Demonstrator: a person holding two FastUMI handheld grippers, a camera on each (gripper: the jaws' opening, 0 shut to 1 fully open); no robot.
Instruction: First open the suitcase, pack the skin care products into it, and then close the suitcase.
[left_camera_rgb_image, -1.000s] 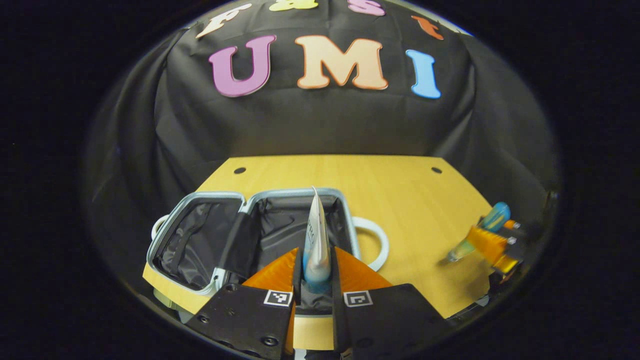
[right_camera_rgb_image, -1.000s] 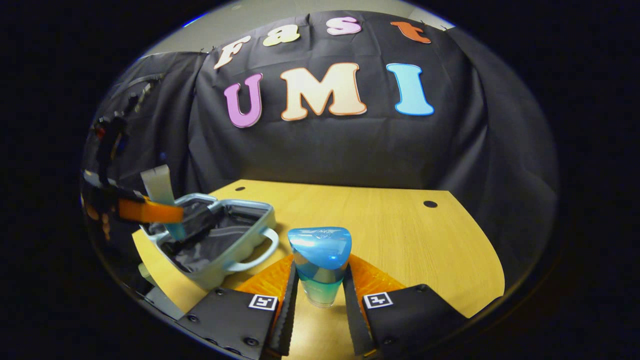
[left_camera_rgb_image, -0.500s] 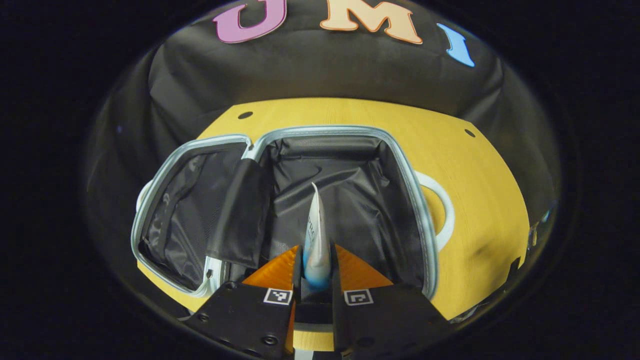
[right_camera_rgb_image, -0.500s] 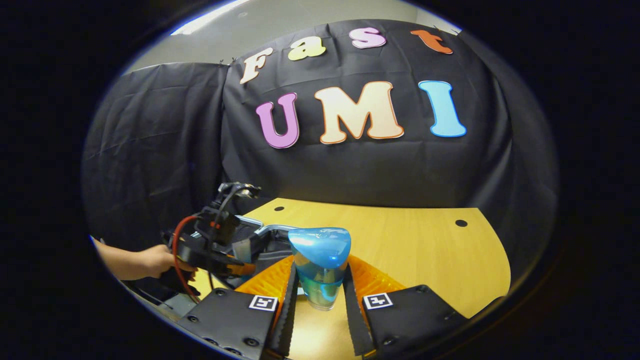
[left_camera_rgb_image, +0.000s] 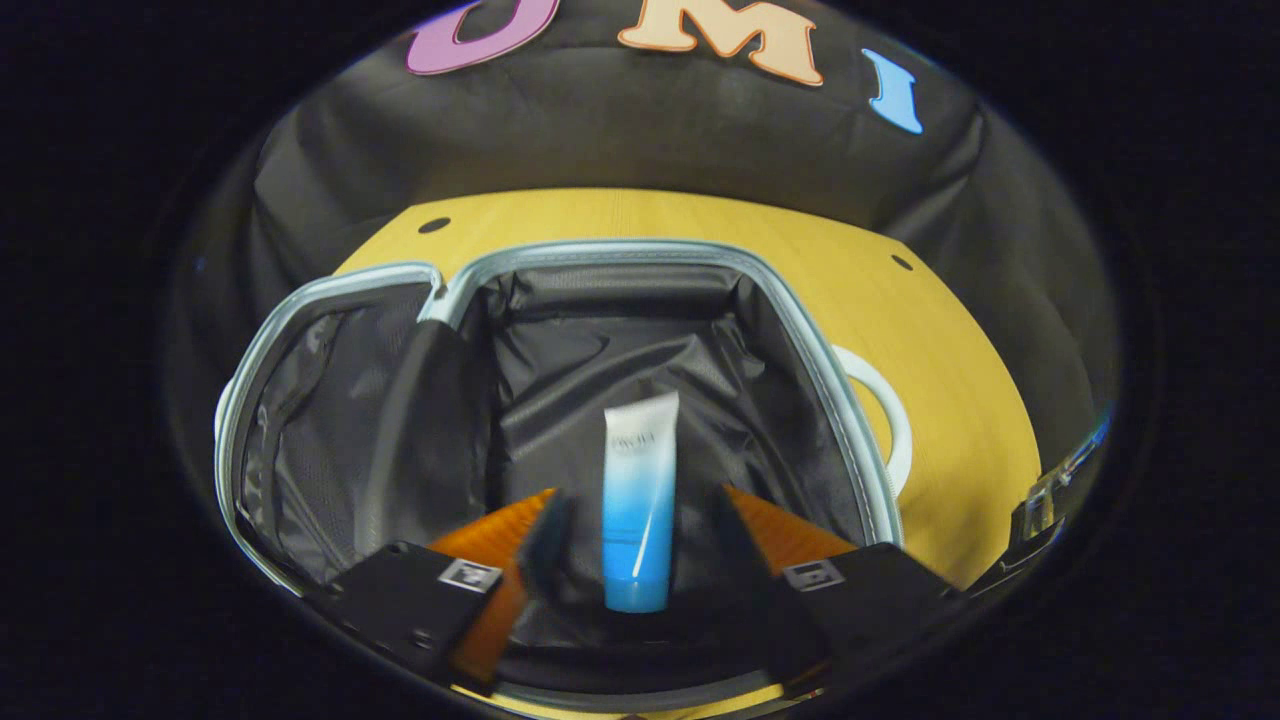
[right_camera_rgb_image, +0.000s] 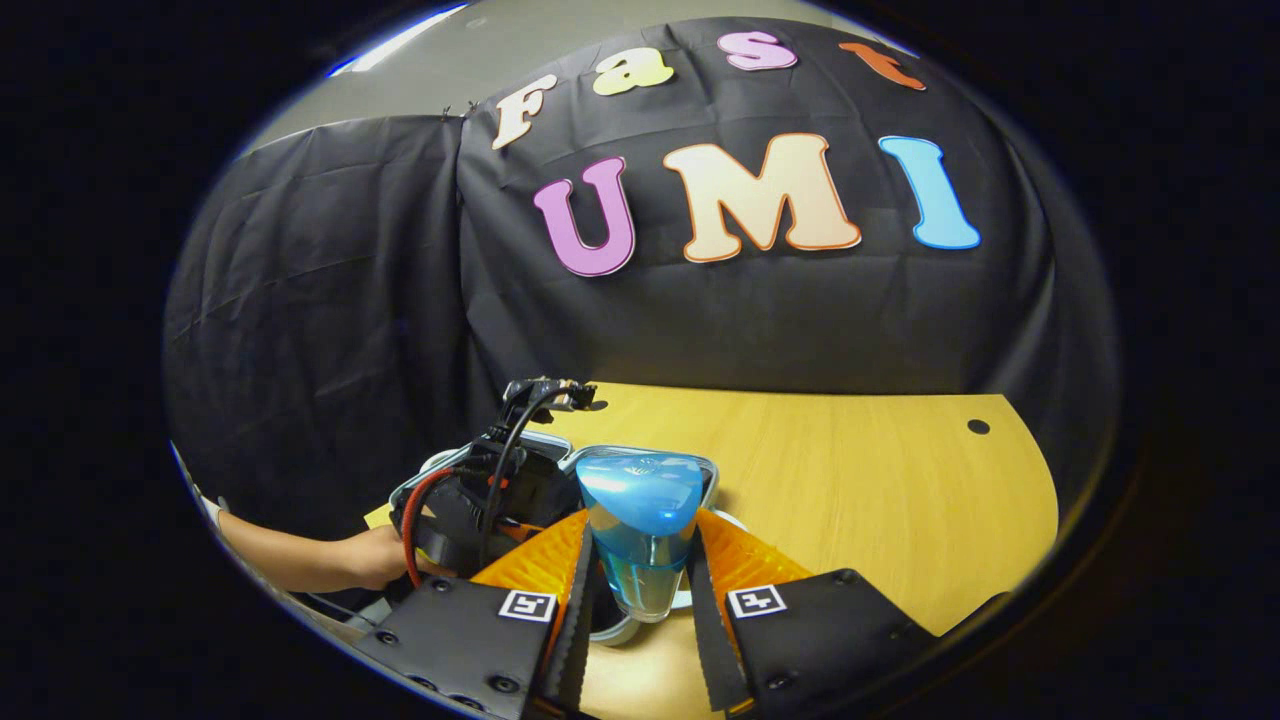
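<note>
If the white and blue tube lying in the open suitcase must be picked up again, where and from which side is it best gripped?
Grip the white-to-blue soft plastic tube across its rounder blue lower half, coming straight down from above. It lies flat on the black lining of the open grey-rimmed suitcase, lengthwise between the left hand-held gripper fingers, with both long sides free.

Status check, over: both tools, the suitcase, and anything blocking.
Left tool open above the tube, which lies in the open suitcase. Right tool shut on the blue bottle. Nothing blocking the suitcase.
</note>
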